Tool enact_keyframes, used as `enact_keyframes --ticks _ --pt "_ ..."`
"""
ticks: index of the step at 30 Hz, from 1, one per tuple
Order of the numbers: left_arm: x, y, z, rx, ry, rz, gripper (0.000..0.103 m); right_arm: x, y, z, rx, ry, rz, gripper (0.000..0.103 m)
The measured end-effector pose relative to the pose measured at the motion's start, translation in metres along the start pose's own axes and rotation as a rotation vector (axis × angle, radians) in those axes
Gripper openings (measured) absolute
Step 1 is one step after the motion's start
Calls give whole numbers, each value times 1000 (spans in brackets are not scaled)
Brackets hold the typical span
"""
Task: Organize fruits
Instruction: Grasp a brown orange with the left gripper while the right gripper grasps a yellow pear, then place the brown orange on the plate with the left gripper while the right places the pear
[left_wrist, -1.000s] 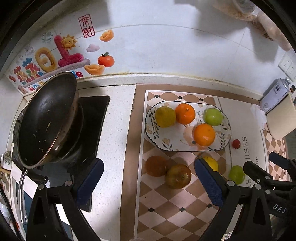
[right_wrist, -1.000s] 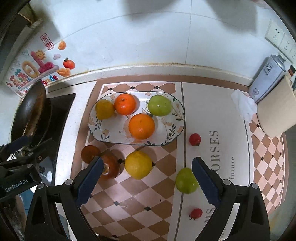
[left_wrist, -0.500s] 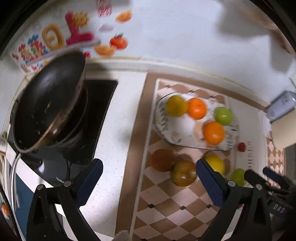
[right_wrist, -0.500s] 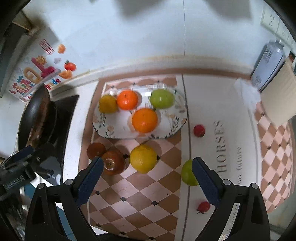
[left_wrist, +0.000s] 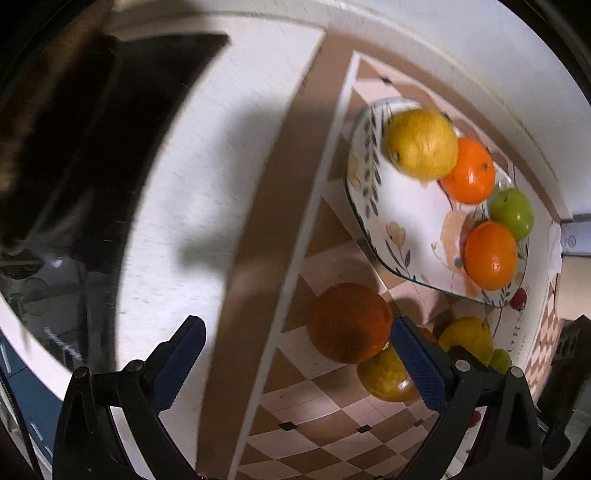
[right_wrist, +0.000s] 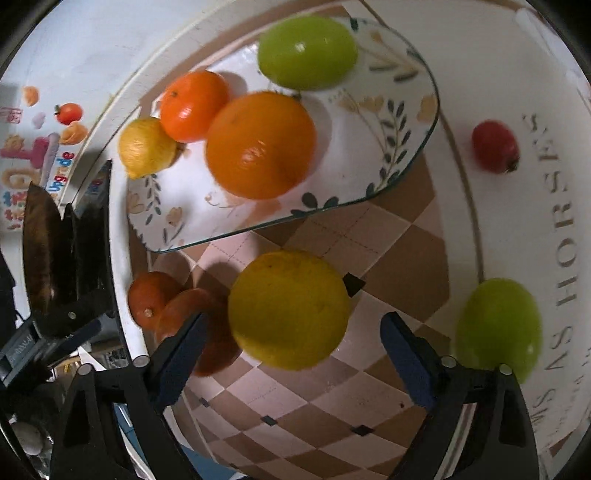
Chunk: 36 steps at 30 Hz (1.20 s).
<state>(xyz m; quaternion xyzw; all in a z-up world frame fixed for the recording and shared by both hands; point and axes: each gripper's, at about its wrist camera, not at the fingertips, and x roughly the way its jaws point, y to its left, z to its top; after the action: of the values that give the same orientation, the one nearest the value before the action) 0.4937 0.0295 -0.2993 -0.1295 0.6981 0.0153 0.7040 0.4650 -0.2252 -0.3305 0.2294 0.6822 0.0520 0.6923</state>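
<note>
**Two grippers hanging over the loose fruit**

The right gripper (right_wrist: 291, 343) is pointing down at a big round yellow lemon (right_wrist: 289, 309) lying on the brown and pink checkered mat (right_wrist: 343, 373). Its blue fingers (right_wrist: 183, 354) are standing wide, one on each side of the lemon, and they are closing. They are not touching the lemon and they are holding nothing.

The left gripper (left_wrist: 299, 363) is pointing straight down near the mat's edge. Its blue fingers (left_wrist: 179, 362) are wide open and holding nothing. A dark orange round fruit (left_wrist: 349, 323) is sitting between them, close to the right finger. A brownish yellow-orange fruit (left_wrist: 386, 376) is lying just beside it, partly behind that finger.

The white flowered plate (right_wrist: 391, 129) is sitting on the mat, behind the lemon. It is holding a small yellow lemon (right_wrist: 147, 147), a shiny orange tangerine (right_wrist: 192, 105), a big orange (right_wrist: 260, 144) and a green apple (right_wrist: 307, 51).

Another green apple (right_wrist: 498, 328) and a small red fruit (right_wrist: 494, 146) are lying on the white part of the mat, off the plate. A black pan (right_wrist: 40, 243) is sitting off to the left.
</note>
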Motion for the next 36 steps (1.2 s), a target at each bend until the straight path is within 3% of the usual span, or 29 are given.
enact_keyframes --ticks 4,7,8,9,11,12,19,25,29,31,36 --pt "17 -10 1 12 43 -48 103 7 -1 1 0 3 15 79" --pt "28 -18 1 20 60 -89 100 8 2 2 -8 -1 6 79" --pt "30 -21 2 26 62 -94 90 9 3 3 -10 -1 3 79" --pt "34 -25 1 35 65 -90 71 10 5 3 -17 -1 -3 78" --pt "39 -29 -1 52 77 -88 55 11 8 3 -33 -1 -17 75" --pt "39 -31 -1 64 68 -73 55 10 9 3 -40 -3 -26 65" --pt "30 -20 -41 129 23 11 55 8 8 -14 -94 47 -63 65" --pt "42 -9 -69 119 25 27 55 8 7 -28 -138 41 -84 68" --pt "42 -11 -71 123 0 35 55 12 12 -28 -150 38 -105 69" --pt "34 -7 -72 127 -13 35 55 14 18 -28 -175 19 -113 65" --pt "1 -9 -61 141 -72 22 55 14 26 -31 -194 -6 -117 64"
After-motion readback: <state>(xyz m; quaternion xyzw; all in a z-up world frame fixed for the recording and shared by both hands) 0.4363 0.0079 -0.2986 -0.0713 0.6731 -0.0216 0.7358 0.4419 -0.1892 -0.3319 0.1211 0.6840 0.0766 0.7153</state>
